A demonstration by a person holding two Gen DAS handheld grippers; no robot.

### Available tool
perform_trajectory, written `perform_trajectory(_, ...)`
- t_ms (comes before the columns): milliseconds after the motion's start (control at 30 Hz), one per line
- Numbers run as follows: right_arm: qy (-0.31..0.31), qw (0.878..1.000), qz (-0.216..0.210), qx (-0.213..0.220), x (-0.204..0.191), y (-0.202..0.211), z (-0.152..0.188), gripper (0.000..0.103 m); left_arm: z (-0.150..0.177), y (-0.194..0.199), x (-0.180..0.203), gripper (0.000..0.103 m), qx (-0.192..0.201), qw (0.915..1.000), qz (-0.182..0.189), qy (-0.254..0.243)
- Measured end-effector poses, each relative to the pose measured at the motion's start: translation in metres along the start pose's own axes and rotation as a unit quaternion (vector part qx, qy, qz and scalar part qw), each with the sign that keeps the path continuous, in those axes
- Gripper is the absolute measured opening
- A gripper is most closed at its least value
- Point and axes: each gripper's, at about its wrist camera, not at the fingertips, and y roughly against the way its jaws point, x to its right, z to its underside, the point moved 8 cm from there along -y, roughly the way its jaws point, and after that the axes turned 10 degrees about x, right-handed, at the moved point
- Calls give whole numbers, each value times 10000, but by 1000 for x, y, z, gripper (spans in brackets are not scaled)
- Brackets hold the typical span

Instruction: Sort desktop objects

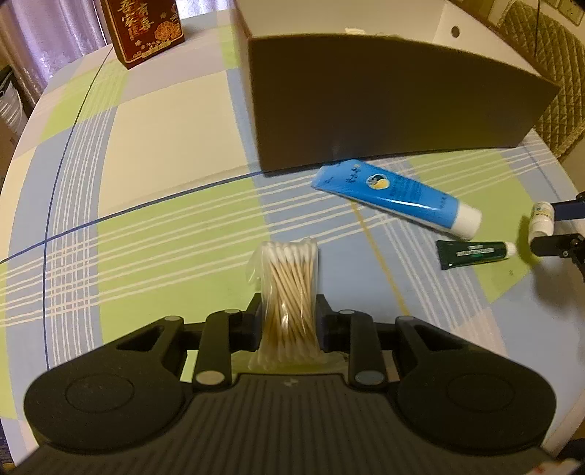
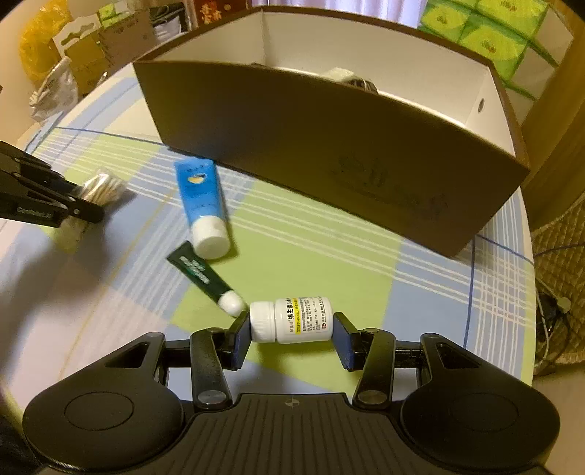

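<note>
My left gripper is shut on a clear bag of cotton swabs, held upright above the checked tablecloth. My right gripper is shut on a small white pill bottle, lying sideways between the pads. A blue tube with a white cap lies in front of the brown box. A small dark green tube lies just below it. In the right wrist view the blue tube and the green tube lie left of the bottle, and the left gripper shows at the far left with the swabs.
The brown box has a white interior with a divider and some items inside at the back. A red gift box stands at the table's far left corner. Green tissue packs and cardboard clutter lie beyond the table.
</note>
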Motion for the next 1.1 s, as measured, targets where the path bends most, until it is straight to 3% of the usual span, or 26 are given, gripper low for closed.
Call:
perform_trajectory(133,-103,9999,-59,88,-6,9,-5,44,-7,12,4,23,131,9998,128,87)
perform_trajectory(267,-602,9979,-210,147,-4,20,-15,44,-23,32,9,23,418,9985,299,165)
perform_trajectory(433,-997,9937,-300,406,5,36,-38,44,-53,55,11,23,811,9954,460,206)
perform_trajectory(600,-1000,9917,-189,785,19,52,-72,44,-91,72,18,23,1204,9906,633,147)
perform_trajectory(833,-745,9899,150,1193,45,51,-124,44,-156,68,25,23,1598,9849,664,-25)
perform_trajectory(1100,-697,9886,417,1264,80,18,-169,44,-218,27,26,23,1552,9861,575,120)
